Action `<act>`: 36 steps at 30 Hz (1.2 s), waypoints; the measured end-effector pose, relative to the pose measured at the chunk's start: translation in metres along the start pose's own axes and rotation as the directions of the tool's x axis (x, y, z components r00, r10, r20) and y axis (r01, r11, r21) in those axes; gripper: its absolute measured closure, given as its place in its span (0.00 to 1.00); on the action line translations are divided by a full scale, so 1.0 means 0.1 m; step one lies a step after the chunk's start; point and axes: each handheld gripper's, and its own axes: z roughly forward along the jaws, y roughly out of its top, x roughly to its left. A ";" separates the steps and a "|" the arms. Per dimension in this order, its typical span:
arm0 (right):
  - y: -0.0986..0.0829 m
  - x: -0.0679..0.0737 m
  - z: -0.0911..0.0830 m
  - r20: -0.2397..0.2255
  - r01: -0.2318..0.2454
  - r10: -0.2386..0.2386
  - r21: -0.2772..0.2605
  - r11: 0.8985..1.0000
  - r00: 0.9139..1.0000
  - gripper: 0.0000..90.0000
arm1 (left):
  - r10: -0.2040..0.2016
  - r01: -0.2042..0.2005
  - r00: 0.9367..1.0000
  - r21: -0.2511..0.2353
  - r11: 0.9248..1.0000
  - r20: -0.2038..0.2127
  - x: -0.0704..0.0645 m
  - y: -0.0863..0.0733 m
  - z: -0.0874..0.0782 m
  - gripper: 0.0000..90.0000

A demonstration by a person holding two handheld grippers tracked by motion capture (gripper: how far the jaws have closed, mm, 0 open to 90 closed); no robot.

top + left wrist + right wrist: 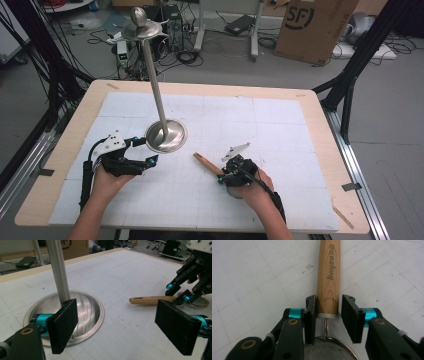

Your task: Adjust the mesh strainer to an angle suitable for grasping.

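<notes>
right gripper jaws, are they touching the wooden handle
Cannot tell: in the right gripper view the jaws straddle the wooden handle; one seems against it, a slight gap shows beside the other.

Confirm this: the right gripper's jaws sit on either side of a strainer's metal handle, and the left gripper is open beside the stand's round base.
Not quite: the handle is wooden, not metal, as the right gripper view shows; only a thin wire joins it to the strainer mesh. The right gripper does straddle it, and the left gripper is open beside the stand's round base.
</notes>
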 end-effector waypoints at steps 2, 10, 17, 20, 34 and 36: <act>0.02 0.00 0.00 -0.008 0.002 -0.002 0.020 1.000 1.000 0.70 | -0.001 0.001 1.000 -0.001 1.000 0.000 0.00 0.00 0.00 0.21; 0.10 0.00 0.01 -0.030 0.027 -0.025 0.076 0.997 0.999 0.70 | -0.004 0.004 1.000 -0.001 1.000 -0.002 0.00 0.00 0.00 0.21; 0.21 0.09 0.02 -0.030 0.099 -0.096 0.109 0.989 0.995 0.68 | -0.004 0.004 1.000 -0.002 1.000 -0.003 0.01 0.00 0.00 0.21; 0.22 0.11 0.04 -0.032 0.116 -0.113 0.113 0.987 0.993 0.68 | -0.003 0.003 1.000 -0.001 1.000 -0.003 0.01 0.00 -0.01 0.21; 0.27 0.09 0.07 -0.072 0.140 -0.129 0.170 0.975 0.989 0.71 | -0.002 0.002 1.000 -0.011 1.000 -0.009 0.01 0.00 -0.01 0.21; 0.29 0.09 0.08 -0.074 0.144 -0.132 0.184 0.972 0.988 0.71 | -0.003 0.003 1.000 -0.011 1.000 -0.011 0.01 0.01 -0.01 0.21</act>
